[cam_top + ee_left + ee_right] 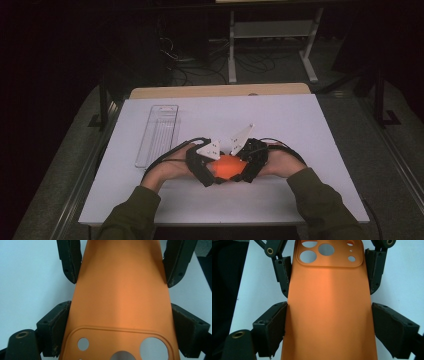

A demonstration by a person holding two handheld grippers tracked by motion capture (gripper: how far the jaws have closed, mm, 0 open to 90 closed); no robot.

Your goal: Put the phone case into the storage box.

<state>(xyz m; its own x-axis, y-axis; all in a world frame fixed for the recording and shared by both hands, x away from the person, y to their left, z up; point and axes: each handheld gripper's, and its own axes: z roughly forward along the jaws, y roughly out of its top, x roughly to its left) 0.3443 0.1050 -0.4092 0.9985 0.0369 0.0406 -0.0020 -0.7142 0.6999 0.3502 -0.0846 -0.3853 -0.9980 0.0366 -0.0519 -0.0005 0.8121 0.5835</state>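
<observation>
**Both grippers clamped on one orange phone case**

Together, the two hands met at the middle of the white table (280,120), forearms in olive-green sleeves (320,200) coming in from the near edge and angling inward toward each other. The left gripper (207,167) and the right gripper (248,162) faced one another nose to nose, each with its grey three-cornered plate tilted up on top and black cable looping back along the wrist.

Between them sat an orange phone case (227,167), held near the table's front half, back side up. In the left gripper view, the left gripper (120,330) had its jaws pressed against the two long edges of the case (120,290), at the end with the raised camera surround and its round cut-outs; the right gripper's jaws showed farther off, also against the case's edges. In the right gripper view, the right gripper (329,327) pinched the plain end of the case (329,305) the same way, with the camera cut-outs at the far end beside the other gripper's jaws. Both pairs of jaws were closed onto the case's sides.

No brand, label or lettering could be read on the case.

A clear plastic tray (157,135) lay on the table to the left of the hands, well apart from them.
</observation>
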